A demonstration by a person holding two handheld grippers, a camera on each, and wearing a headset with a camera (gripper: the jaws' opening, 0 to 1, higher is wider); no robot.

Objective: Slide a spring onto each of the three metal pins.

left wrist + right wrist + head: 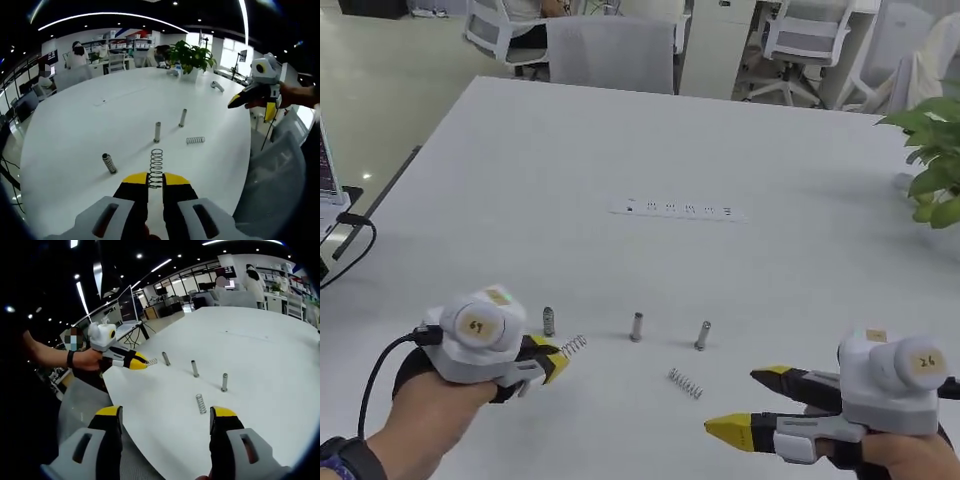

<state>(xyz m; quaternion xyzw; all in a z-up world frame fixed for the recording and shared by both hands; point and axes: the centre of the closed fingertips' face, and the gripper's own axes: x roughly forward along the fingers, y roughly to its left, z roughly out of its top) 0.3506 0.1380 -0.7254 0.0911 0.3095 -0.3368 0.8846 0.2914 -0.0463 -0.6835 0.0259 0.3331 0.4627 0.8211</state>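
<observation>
Left fingers [135, 180] pinching spring [156, 162] (its end), right fingers [108, 412] wide apart

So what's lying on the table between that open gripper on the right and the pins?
A loose spring lies flat between the right gripper and the upright pins; the right gripper view shows it.

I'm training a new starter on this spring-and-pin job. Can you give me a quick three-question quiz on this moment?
1. True or false: the right gripper is open and holds nothing.
2. Multiple choice: the left gripper is shut on A) a spring B) a metal pin C) nothing.
3. Short answer: how many springs lie loose on the table, in no gripper and on no pin?
Key: 1 true; 2 A; 3 one, the loose spring.
</observation>
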